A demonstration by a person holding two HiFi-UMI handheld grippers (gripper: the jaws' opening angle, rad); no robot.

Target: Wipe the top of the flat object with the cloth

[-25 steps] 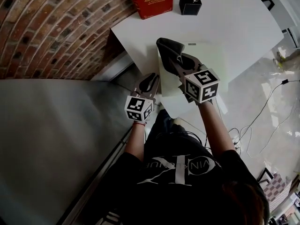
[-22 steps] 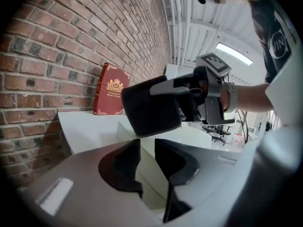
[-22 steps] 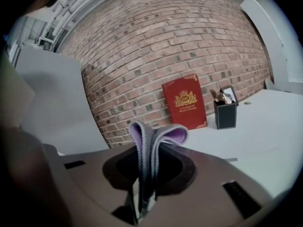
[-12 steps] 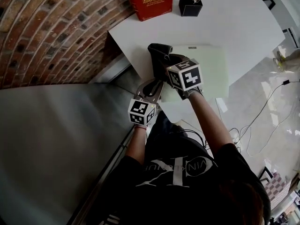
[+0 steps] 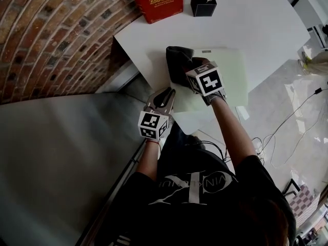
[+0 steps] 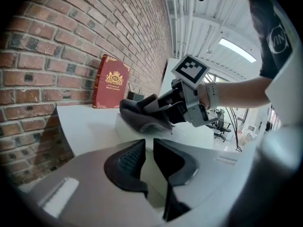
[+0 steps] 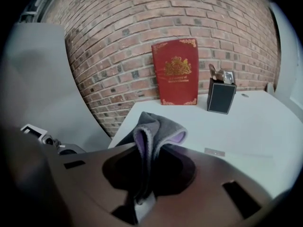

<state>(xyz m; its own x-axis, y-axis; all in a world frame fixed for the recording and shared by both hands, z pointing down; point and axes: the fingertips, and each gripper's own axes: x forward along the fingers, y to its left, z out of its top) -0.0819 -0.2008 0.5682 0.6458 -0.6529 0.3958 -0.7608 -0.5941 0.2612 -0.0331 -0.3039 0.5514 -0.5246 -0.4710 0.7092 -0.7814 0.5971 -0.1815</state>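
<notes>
A pale green flat board point(image 5: 225, 68) lies on the white table point(image 5: 256, 19). My right gripper point(image 5: 188, 68) is shut on a folded grey cloth point(image 5: 178, 60) with a lilac inner side point(image 7: 158, 126), and presses it on the board's left end. From the left gripper view, the cloth point(image 6: 137, 117) lies on the board point(image 6: 199, 135) under the right gripper point(image 6: 151, 107). My left gripper point(image 5: 163, 97) hovers at the table's near edge by the board's near-left corner. Its jaws point(image 6: 149, 148) are closing to a narrow gap with nothing gripped between them.
A red book point(image 5: 159, 1) leans on the brick wall point(image 5: 56, 35) at the table's far side, with a black holder box point(image 5: 203, 3) beside it. The table's left edge drops to a grey floor point(image 5: 61, 152). Cables point(image 5: 287, 132) lie on the floor at the right.
My right gripper has swept the cloth leftward across the board towards its left end. The left gripper has stayed by the near-left corner.
</notes>
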